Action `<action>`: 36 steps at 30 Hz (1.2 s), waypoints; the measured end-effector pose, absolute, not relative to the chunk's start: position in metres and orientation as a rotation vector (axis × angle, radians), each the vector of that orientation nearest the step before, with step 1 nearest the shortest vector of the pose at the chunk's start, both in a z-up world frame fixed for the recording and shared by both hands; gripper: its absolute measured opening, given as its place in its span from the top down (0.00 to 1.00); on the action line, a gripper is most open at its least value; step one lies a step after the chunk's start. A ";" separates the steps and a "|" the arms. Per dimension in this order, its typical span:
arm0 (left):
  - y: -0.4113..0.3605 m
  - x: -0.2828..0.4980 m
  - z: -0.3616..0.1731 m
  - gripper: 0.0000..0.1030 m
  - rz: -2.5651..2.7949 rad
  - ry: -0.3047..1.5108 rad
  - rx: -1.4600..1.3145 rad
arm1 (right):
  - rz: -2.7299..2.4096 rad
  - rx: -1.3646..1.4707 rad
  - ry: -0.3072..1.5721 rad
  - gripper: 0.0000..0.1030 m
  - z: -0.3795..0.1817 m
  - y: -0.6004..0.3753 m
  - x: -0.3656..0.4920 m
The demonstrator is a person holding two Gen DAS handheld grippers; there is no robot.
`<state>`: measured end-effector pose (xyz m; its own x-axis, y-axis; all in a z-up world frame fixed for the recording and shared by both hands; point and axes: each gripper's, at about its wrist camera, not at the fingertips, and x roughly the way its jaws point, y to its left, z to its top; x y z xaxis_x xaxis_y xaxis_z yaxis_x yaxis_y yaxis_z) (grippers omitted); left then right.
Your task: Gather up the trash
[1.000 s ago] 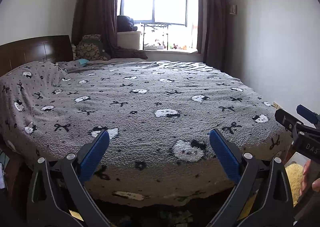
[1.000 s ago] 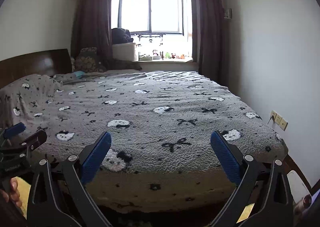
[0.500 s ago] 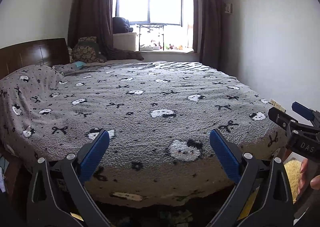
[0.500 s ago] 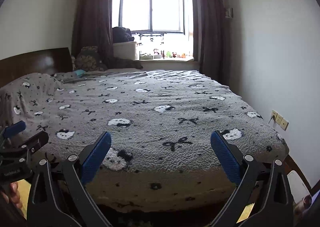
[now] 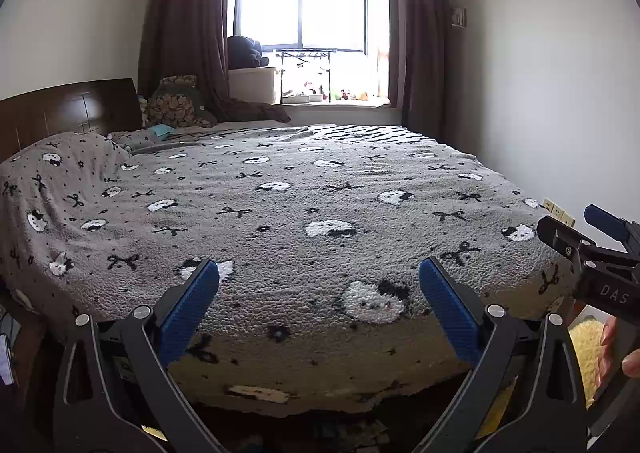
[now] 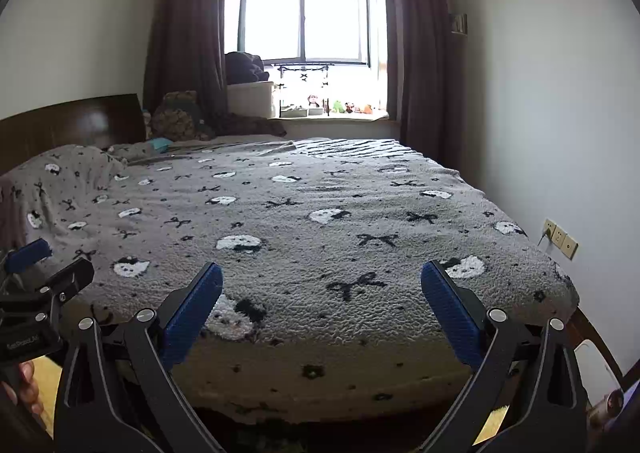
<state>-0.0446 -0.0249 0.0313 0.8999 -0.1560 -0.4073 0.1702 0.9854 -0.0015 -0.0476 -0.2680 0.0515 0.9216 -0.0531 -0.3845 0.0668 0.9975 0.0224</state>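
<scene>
1. The left gripper (image 5: 319, 307) is held at the foot of a bed (image 5: 304, 213), its blue-padded jaws spread wide with nothing between them.
2. The right gripper (image 6: 321, 309) is held at the same bed edge, its jaws likewise spread and empty.
3. The bed is covered by a grey fleece blanket (image 6: 320, 221) patterned with white cat faces and black bows.
4. No trash can be made out on the blanket; small, unclear items are seen on the dark floor (image 5: 352, 437) under the bed's foot, too dim to identify.
5. A dark wooden headboard (image 5: 68, 113) is seen at the left.
6. A curtained window (image 6: 306, 25) is seen behind the bed, with small toys on its sill (image 6: 340, 114).
7. Wall sockets (image 6: 562, 239) are seen on the right wall.
</scene>
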 end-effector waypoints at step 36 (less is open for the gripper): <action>-0.027 -0.045 0.032 0.08 -0.174 0.421 0.036 | -0.062 0.037 0.393 0.03 0.051 -0.270 -0.046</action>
